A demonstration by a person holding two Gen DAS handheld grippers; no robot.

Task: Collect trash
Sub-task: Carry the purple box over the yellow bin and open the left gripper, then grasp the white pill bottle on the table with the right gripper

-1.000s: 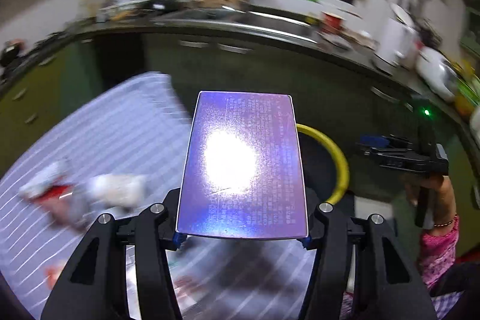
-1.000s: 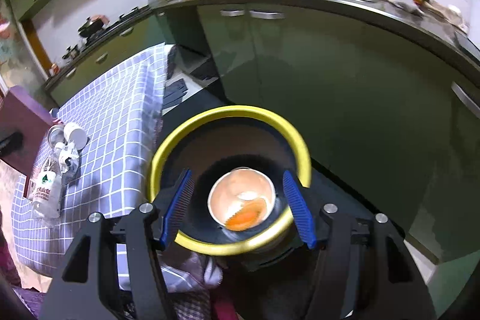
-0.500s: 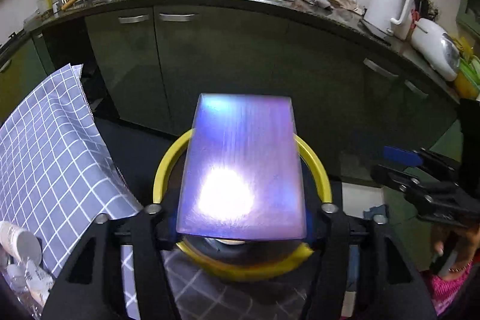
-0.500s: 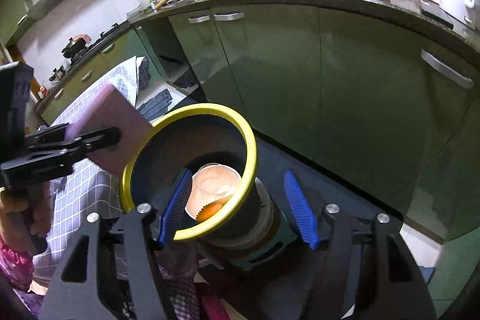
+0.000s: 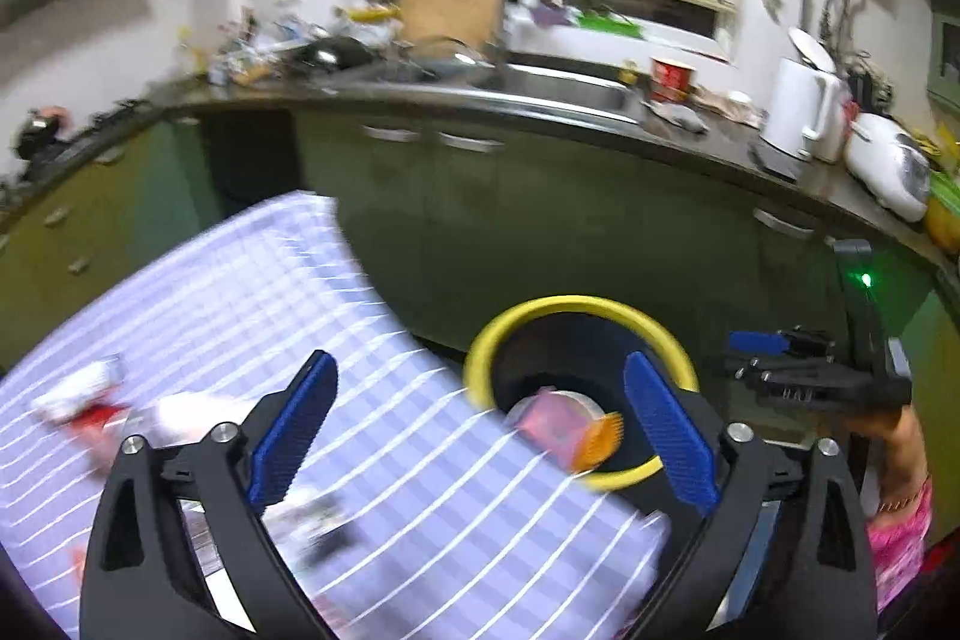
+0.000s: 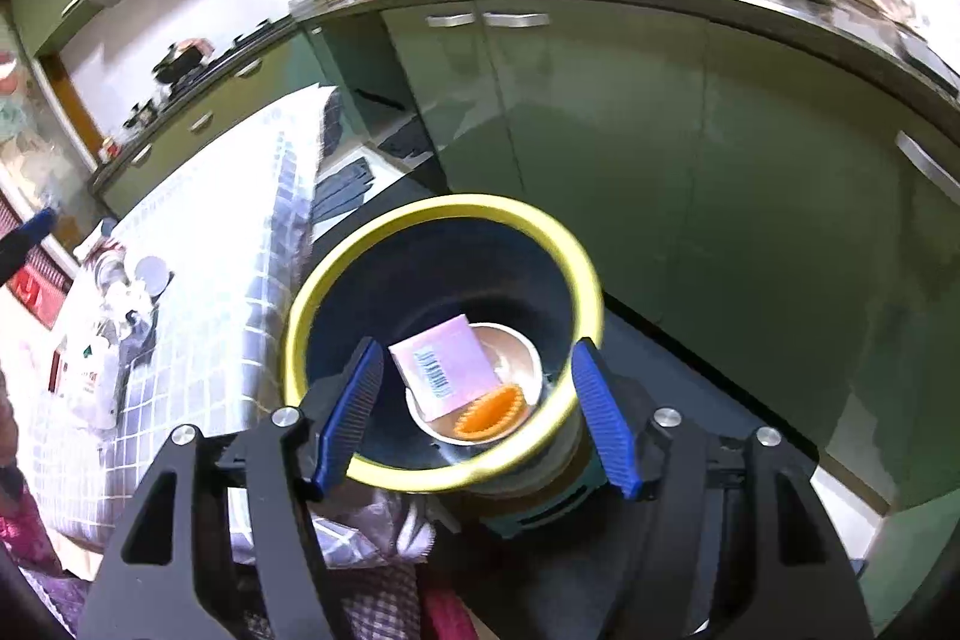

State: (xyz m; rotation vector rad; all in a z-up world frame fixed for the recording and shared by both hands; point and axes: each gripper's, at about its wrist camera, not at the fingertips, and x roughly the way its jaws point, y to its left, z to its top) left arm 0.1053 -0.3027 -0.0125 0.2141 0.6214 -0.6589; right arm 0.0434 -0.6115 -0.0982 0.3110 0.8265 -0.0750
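The left gripper (image 5: 480, 421) has just opened wide and holds nothing. The pink box (image 6: 447, 361) lies inside the yellow-rimmed bin (image 6: 444, 208). The right gripper (image 6: 474, 415) hangs open around the bin. Next: fetch the trash (image 5: 90, 397) beside the bin.

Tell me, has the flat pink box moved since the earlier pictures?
Yes. The flat pink box has left the left tongs, whose jaws have just been opening, and now lies inside the yellow-rimmed dark bin on a paper bowl.

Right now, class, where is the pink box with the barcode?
In the right wrist view the pink box lies inside the yellow-rimmed bin, leaning on the paper cup at its bottom, beside the table with the checked cloth.
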